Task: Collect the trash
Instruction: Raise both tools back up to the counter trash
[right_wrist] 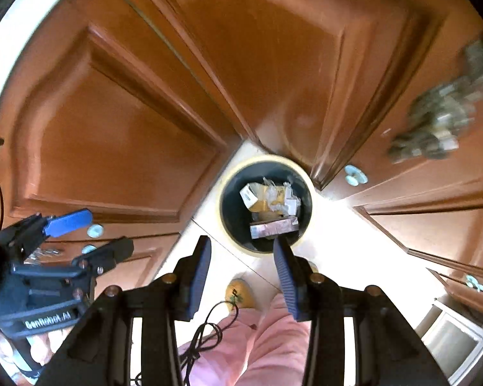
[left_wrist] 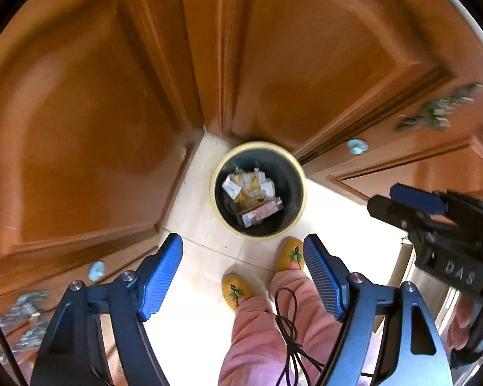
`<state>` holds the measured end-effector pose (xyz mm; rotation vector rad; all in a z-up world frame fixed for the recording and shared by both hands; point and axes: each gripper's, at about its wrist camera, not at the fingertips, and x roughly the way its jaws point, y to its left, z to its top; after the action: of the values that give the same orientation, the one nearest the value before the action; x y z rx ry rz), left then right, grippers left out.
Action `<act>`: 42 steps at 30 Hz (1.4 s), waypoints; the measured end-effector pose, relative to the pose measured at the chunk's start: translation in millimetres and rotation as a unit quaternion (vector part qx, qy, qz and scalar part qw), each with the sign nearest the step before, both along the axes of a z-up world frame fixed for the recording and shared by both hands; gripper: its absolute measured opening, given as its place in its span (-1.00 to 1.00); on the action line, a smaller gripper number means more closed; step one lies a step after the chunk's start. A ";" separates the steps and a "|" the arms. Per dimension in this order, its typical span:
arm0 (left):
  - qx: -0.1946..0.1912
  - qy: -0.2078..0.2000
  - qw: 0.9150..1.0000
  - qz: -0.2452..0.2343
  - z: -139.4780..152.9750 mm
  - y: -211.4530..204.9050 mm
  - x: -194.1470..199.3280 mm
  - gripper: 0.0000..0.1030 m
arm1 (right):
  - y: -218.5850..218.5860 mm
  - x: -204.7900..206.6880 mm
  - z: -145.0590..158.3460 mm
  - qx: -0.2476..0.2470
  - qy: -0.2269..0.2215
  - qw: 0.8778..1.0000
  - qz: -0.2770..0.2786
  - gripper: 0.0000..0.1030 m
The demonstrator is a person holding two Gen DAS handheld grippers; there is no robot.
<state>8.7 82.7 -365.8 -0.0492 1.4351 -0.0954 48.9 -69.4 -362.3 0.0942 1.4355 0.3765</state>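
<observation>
Below my two grippers, a round cream-rimmed bin (left_wrist: 258,189) stands on pale tile, holding crumpled wrappers (left_wrist: 249,185) and what looks like a flat brown carton (left_wrist: 260,212). Left gripper (left_wrist: 243,262) and right gripper (right_wrist: 241,265), ribbed blue pads, both spread, hold nothing.

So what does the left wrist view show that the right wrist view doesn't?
Only the left wrist view shows both yellow slippers and the right tool from outside. Only the right wrist view shows the left tool from outside and a white cabinet. Both show the trash bin holding paper and a box, and pink trousers.
</observation>
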 end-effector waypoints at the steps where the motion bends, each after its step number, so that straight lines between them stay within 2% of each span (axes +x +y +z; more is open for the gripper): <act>1: 0.001 -0.010 1.000 -0.007 14.0 -2.0 -1.6 0.47 | -1.3 -2.1 13.9 0.001 -0.008 1.000 -0.005 -0.21; 7: -0.004 -0.082 0.996 -0.044 107.6 -3.0 -2.3 0.47 | -11.0 -13.8 95.2 0.006 -0.065 0.997 -0.047 -0.21; 9: 0.005 -0.101 0.993 -0.055 132.7 -1.0 -0.4 0.47 | -14.5 -17.7 120.5 0.007 -0.085 0.994 -0.063 -0.21; 16: 0.002 -0.180 0.981 -0.076 223.0 3.6 8.2 0.47 | -28.5 -38.4 214.3 0.004 -0.186 0.976 -0.111 -0.21; 21: -0.023 -0.230 0.970 -0.082 278.3 -1.7 18.8 0.52 | -42.3 -55.2 264.4 -0.016 -0.229 0.963 -0.143 -0.21; 28: -0.027 -0.294 0.949 -0.111 330.0 -22.7 23.5 0.56 | -72.1 -66.4 311.2 -0.031 -0.266 0.947 -0.179 -0.21; 32: -0.018 -0.315 0.941 -0.124 344.4 -37.0 23.8 0.60 | -79.3 -61.9 318.2 -0.031 -0.279 0.940 -0.195 -0.21; 38: 0.002 -0.348 0.928 -0.132 372.3 -45.6 28.8 0.80 | -83.6 -41.0 333.9 -0.020 -0.290 0.935 -0.205 -0.21; 42: 0.016 -0.361 0.922 -0.139 382.5 -51.6 41.7 0.81 | -91.2 -17.3 349.7 -0.007 -0.300 0.931 -0.207 -0.21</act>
<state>50.4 31.1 16.7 0.2018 0.6942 -0.2918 31.6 -160.6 -12.6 0.2431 0.7820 0.0323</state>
